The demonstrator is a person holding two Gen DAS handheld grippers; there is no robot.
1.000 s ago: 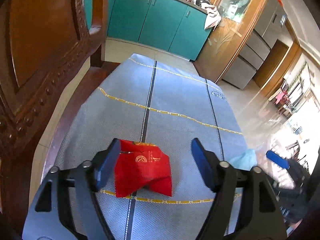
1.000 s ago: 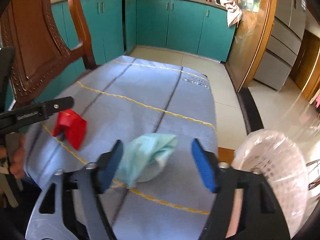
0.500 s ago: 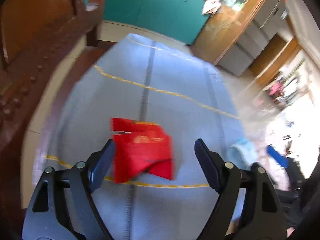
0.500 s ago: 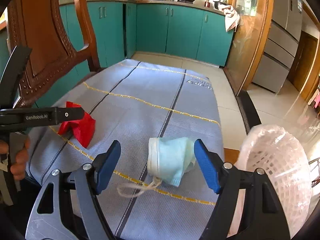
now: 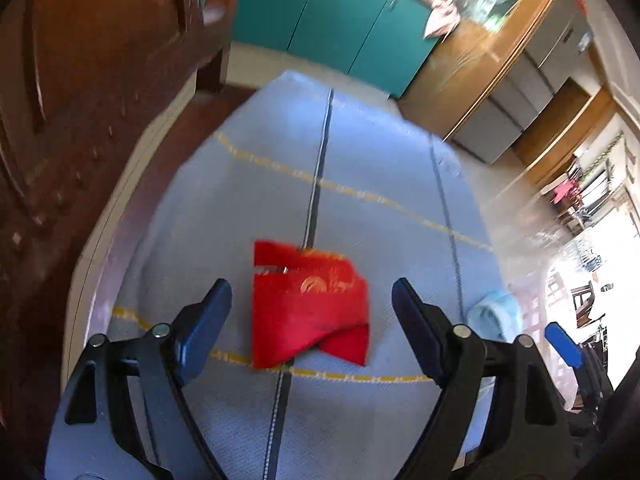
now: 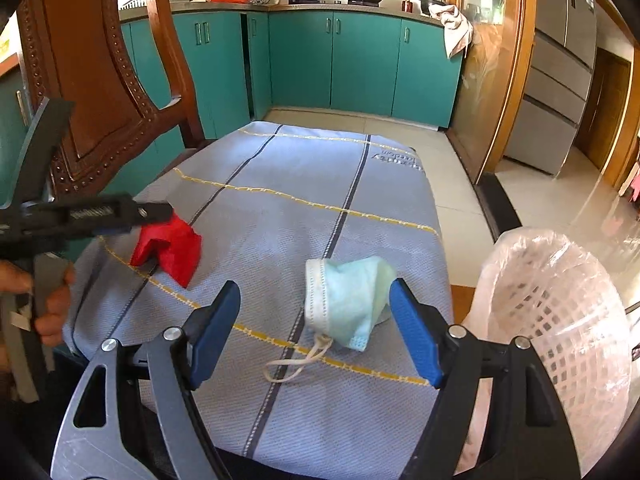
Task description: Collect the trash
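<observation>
Left wrist view: the left gripper [image 5: 310, 312] is opening wider than a second ago, its jaws now standing well clear on either side of the red packet [image 5: 308, 308], which lies untouched on the blue cloth [image 5: 360, 168]. A second ago the left pad sat right at the packet's edge; now there is a gap on both sides. I judge this a setup for a cleaner pinch, so the pickup is not yet begun. The picture is blurred, so the gold print on the packet cannot be read. At the right, a sliver of the mask [image 5: 494, 314] shows, partly cut off by the gripper's frame.

Right wrist view: the right gripper [image 6: 316, 320] is spread, barely wider than before. The mask [image 6: 346, 300] has gone from centred between the jaws to lying toward the right pad, and seems to touch it. Its ear loop [image 6: 298, 364] trails on the cloth [image 6: 280, 184]. The lined bin [image 6: 560, 320] stands just right of the cloth, its bottom hidden. The left gripper [image 6: 160, 212] covers part of the packet [image 6: 172, 246]; a hand [image 6: 52, 312] grips its handle at the frame's edge.
</observation>
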